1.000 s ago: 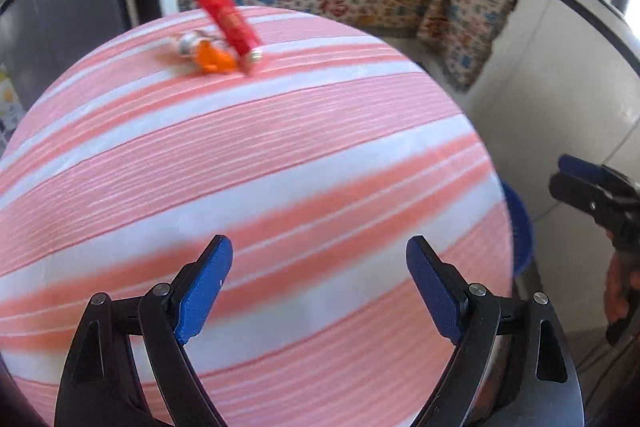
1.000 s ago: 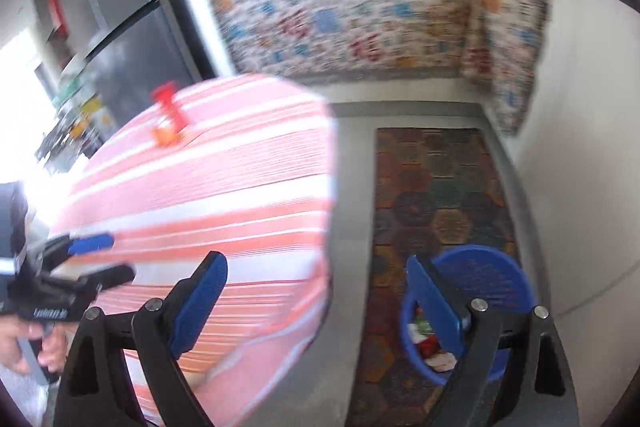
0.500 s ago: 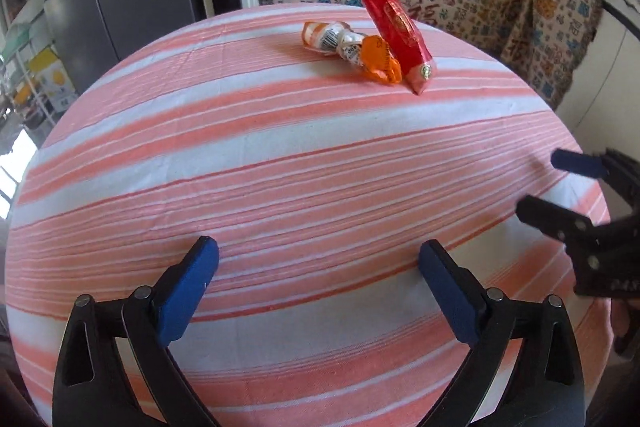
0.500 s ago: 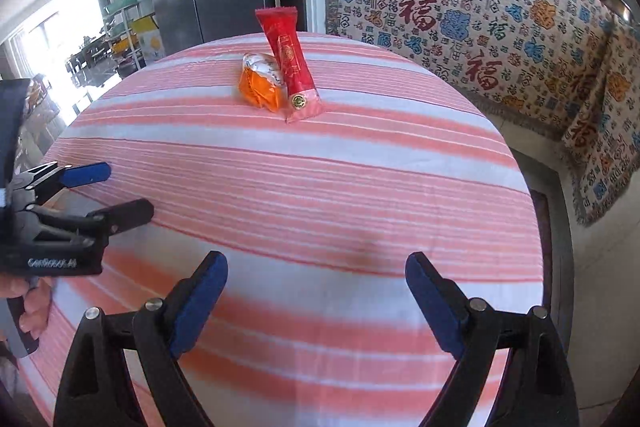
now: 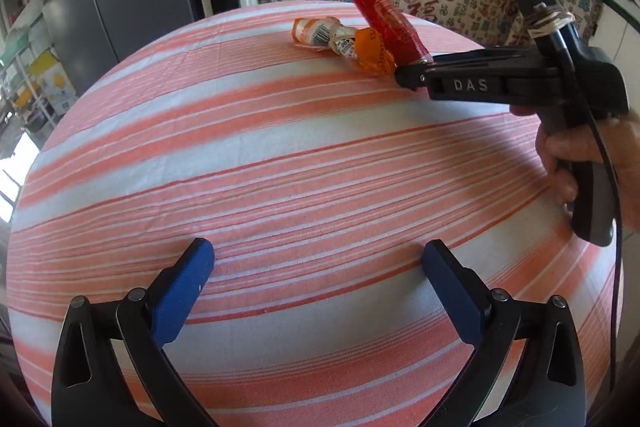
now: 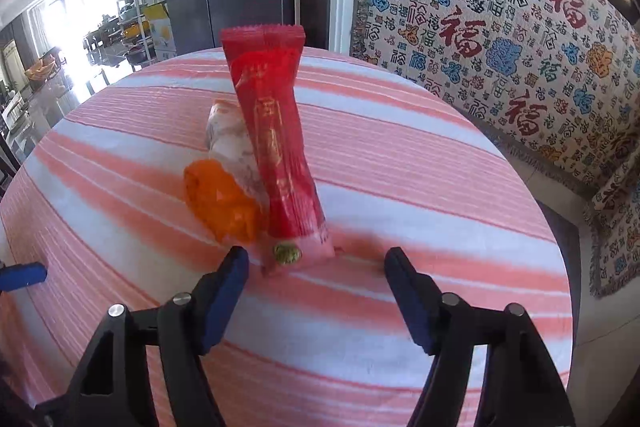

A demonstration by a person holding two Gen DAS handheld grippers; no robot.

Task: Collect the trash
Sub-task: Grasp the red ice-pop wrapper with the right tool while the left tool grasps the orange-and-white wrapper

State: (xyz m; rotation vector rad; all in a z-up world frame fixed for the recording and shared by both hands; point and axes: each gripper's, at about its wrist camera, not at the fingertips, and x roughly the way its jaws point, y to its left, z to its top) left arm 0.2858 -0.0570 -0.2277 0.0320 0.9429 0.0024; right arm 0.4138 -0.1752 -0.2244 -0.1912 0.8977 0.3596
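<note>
The red wrapper point(image 6: 276, 147) lies on the striped table point(image 6: 400, 167), its far end tilted up and its near, pale end just ahead of the right gripper point(image 6: 316, 265), roughly between the two blue pads point(image 6: 224, 287) but touching neither. An orange wrapper point(image 6: 220, 203) lies against the red wrapper's left side, with a clear, twisted wrapper point(image 6: 232, 135) behind it. The right gripper's jaws have just been closing, yet they stand apart with nothing clamped; the red wrapper's tip sits at their mouth. In the left wrist view the right gripper's fingertips point(image 5: 408, 75) reach the red wrapper point(image 5: 384, 23) from the right. The left gripper point(image 5: 318, 267) hangs spread wide and empty over the near part of the table, well apart from the wrappers.

A second ago the right gripper pointed off the table's edge; now it is at the red wrapper. The left gripper's jaws have widened slightly.
</note>
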